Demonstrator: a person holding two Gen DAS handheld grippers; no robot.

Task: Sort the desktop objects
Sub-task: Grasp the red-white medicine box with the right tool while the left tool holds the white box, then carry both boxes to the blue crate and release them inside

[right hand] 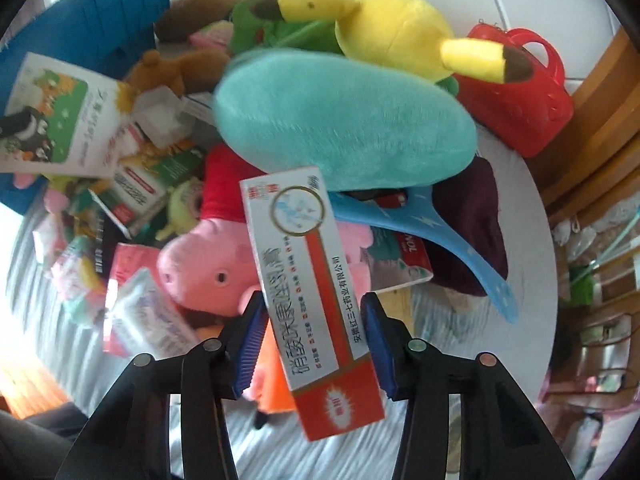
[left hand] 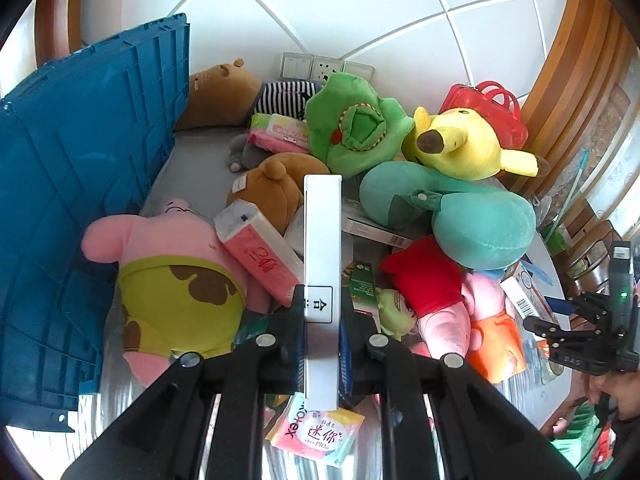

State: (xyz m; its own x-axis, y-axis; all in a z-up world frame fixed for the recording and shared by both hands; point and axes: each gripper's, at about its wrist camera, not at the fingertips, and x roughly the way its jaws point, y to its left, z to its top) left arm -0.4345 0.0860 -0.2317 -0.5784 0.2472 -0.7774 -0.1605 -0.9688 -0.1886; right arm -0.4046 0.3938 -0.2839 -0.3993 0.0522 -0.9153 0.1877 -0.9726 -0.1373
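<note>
My left gripper point(left hand: 322, 308) is shut on a narrow white box point(left hand: 322, 232), seen edge-on and held above the pile. In the right wrist view the same box point(right hand: 56, 116) shows a green cartoon face at the far left. My right gripper point(right hand: 316, 340) is shut on a white and red medicine box point(right hand: 308, 280). The blue pads point(right hand: 252, 340) press its long sides and it hangs tilted above a pink pig plush point(right hand: 208, 268). In the left wrist view the right gripper point(left hand: 568, 316) sits at the right edge, in a person's hand.
A blue crate point(left hand: 92, 160) stands at the left. Plush toys crowd the grey table point(left hand: 196, 148): a pink starfish point(left hand: 172, 264), a teal neck pillow point(left hand: 460, 216), a yellow plush point(left hand: 460, 144) and a green one point(left hand: 352, 128). A red basket point(right hand: 516, 96) stands at the back right. Tissue packs and boxes lie between.
</note>
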